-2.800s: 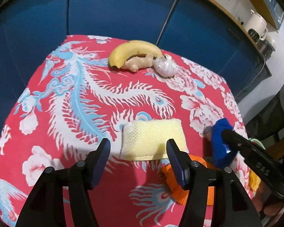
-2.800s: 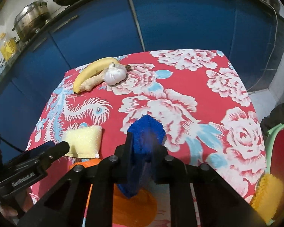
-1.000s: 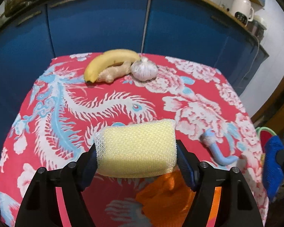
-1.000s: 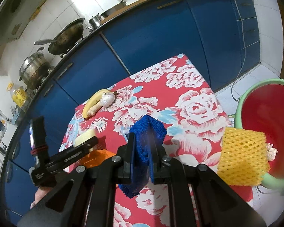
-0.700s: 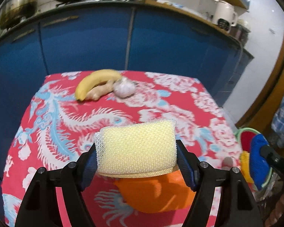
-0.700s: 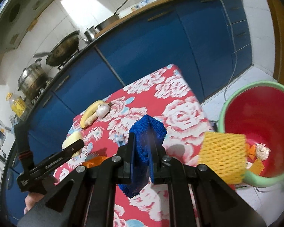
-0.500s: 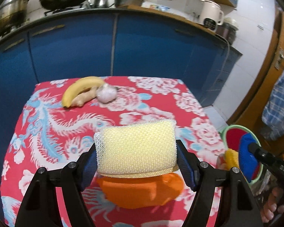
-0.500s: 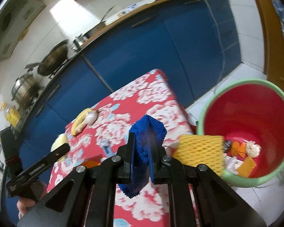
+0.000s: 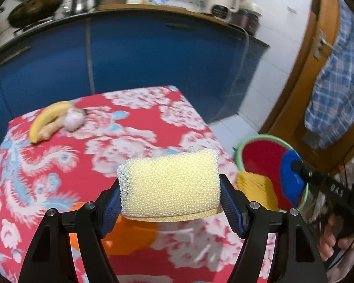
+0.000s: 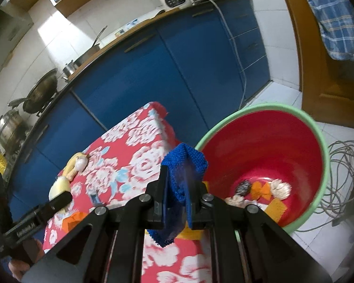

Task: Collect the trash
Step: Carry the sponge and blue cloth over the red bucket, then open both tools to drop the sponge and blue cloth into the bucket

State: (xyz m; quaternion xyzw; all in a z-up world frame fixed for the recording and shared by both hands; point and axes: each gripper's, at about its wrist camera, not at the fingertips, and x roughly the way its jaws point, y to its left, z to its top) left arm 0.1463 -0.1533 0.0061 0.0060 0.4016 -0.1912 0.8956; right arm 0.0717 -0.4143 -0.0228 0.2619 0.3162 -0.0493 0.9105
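Observation:
My left gripper (image 9: 170,198) is shut on a pale yellow mesh sponge (image 9: 168,184) and holds it above the red flowered table (image 9: 129,127). My right gripper (image 10: 177,197) is shut on a folded blue knit cloth (image 10: 181,176), held beside the rim of a red bin with a green rim (image 10: 266,141); the bin also shows in the left wrist view (image 9: 259,155). Several scraps (image 10: 259,188) lie in the bin's bottom. A yellow mesh sponge (image 9: 257,188) hangs at the table edge by the bin. An orange cloth (image 9: 127,235) lies under my left gripper.
A banana (image 9: 47,120), ginger and a garlic bulb (image 9: 73,118) lie at the table's far left. Blue cabinets (image 9: 129,54) stand behind the table. Coiled cables (image 10: 342,179) lie on the floor right of the bin. A wooden door (image 10: 318,59) is at the right.
Both grippers have swung right toward the bin with their loads. The bin now looms larger in the right wrist view, with the blue cloth at its rim.

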